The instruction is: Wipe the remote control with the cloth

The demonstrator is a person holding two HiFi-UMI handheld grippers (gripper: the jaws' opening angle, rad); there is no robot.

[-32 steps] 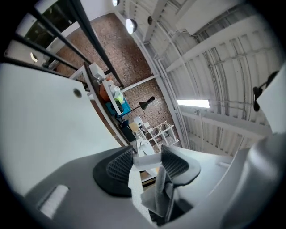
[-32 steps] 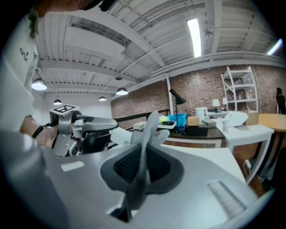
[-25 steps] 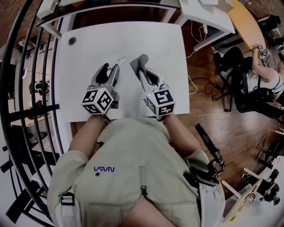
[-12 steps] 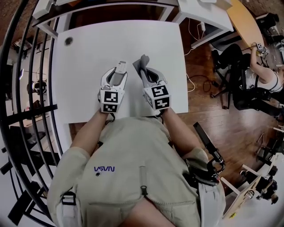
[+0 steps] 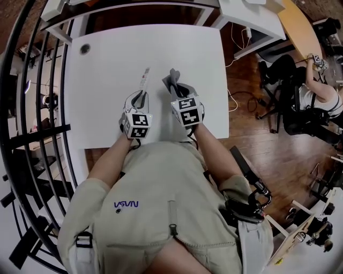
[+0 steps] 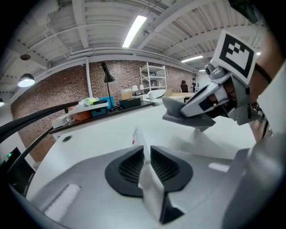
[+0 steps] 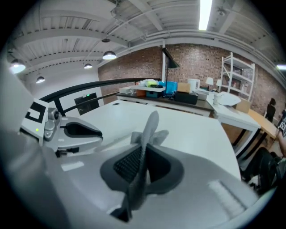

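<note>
A slim white remote control is pinched edge-on between the pads of my left gripper, whose jaws have just been closing on it. The remote runs forward out of the jaws over the white table. My right gripper is shut on a grey cloth that sticks up beyond its fingertips. From the left gripper view the cloth hangs just right of the remote, not touching it. The right gripper view has the cloth squeezed upright between its pads, with the left gripper close on the left.
A dark round hole sits in the table's far left corner. Black railing bars run along the left. More white desks stand behind, and a seated person is far right on the wooden floor.
Both grippers have sunk toward the table and drawn nearer my body. The left one rolled and its jaws narrowed on the remote, which now stands on edge. The cloth stays gripped.
</note>
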